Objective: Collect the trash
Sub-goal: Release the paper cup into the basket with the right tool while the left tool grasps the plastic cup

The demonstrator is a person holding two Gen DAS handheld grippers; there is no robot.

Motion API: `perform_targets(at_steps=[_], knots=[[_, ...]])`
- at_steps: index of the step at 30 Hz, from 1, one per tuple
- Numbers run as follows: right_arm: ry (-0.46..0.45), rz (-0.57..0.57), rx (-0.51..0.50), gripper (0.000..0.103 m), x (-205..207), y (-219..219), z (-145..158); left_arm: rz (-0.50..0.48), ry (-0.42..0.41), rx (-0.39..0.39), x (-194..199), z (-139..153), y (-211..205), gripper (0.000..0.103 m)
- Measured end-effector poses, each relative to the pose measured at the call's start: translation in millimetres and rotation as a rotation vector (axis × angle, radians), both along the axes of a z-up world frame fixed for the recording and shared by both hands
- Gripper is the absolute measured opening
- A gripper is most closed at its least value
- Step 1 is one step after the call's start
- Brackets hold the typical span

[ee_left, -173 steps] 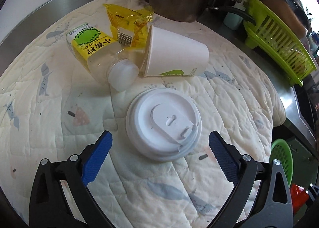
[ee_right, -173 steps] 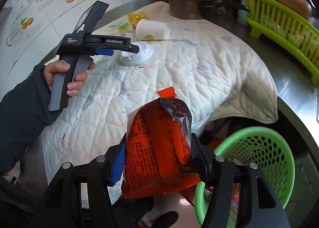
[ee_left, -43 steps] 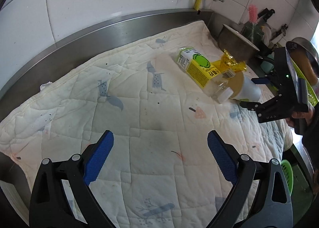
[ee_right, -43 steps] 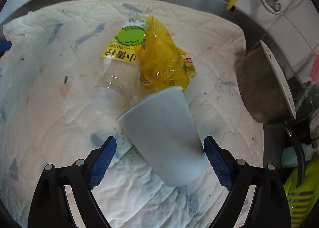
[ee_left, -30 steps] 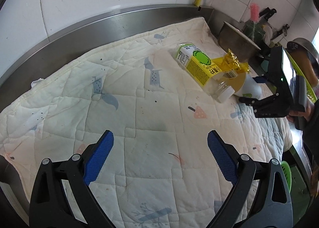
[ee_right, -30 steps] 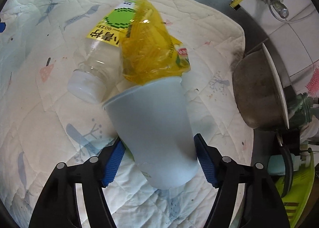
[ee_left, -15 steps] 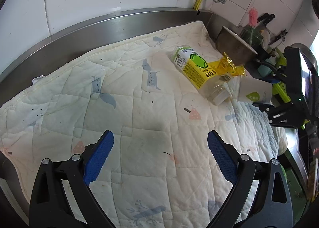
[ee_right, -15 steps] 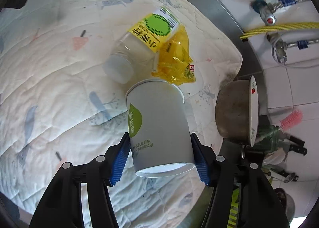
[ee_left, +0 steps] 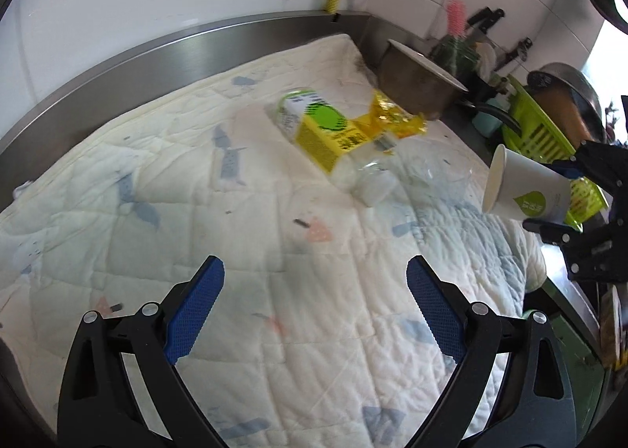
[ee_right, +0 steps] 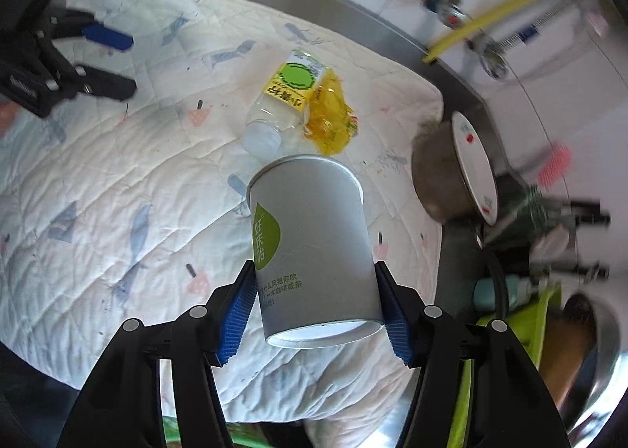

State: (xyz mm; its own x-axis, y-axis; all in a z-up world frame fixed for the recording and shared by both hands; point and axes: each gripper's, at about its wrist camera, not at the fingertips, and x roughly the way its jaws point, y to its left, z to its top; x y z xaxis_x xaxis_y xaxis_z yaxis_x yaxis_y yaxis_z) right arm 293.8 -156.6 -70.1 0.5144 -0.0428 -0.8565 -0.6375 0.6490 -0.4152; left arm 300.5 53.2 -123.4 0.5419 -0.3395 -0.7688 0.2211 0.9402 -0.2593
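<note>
My right gripper (ee_right: 316, 314) is shut on a white paper cup (ee_right: 312, 248) with a green leaf logo, held in the air above the quilted mat's right edge; the cup also shows in the left wrist view (ee_left: 524, 189). A clear plastic bottle (ee_left: 333, 142) with a yellow-green label lies on the mat (ee_left: 235, 212), touching a crumpled yellow wrapper (ee_left: 392, 120). Both also show in the right wrist view, the bottle (ee_right: 280, 106) and the wrapper (ee_right: 331, 122). My left gripper (ee_left: 314, 310) is open and empty above the near part of the mat.
A metal pot (ee_left: 416, 77) with a plate (ee_right: 473, 165) on it stands past the mat's far corner. A lime-green dish rack (ee_left: 545, 142) sits to the right. A steel backsplash (ee_left: 157, 55) and tiled wall run behind.
My right gripper has lifted the paper cup off the mat and carried it right, away from the bottle and wrapper. My left gripper stays open over the mat.
</note>
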Motion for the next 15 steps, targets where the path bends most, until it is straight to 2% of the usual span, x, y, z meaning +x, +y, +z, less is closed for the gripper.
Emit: perform_targets(at_steps=[7, 15], knots=[[-0.081, -0.198, 0.208, 0.057, -50.9, -44.5, 12.7, -0.167, 0.002, -0.015, 11.7, -10.0, -64.0, 0.082], [-0.103, -0.395, 0.400, 0.057, -116.1, -84.7, -1.5, -0.275, -0.003, 0.012, 24.8, -23.0, -126.2, 0.082]])
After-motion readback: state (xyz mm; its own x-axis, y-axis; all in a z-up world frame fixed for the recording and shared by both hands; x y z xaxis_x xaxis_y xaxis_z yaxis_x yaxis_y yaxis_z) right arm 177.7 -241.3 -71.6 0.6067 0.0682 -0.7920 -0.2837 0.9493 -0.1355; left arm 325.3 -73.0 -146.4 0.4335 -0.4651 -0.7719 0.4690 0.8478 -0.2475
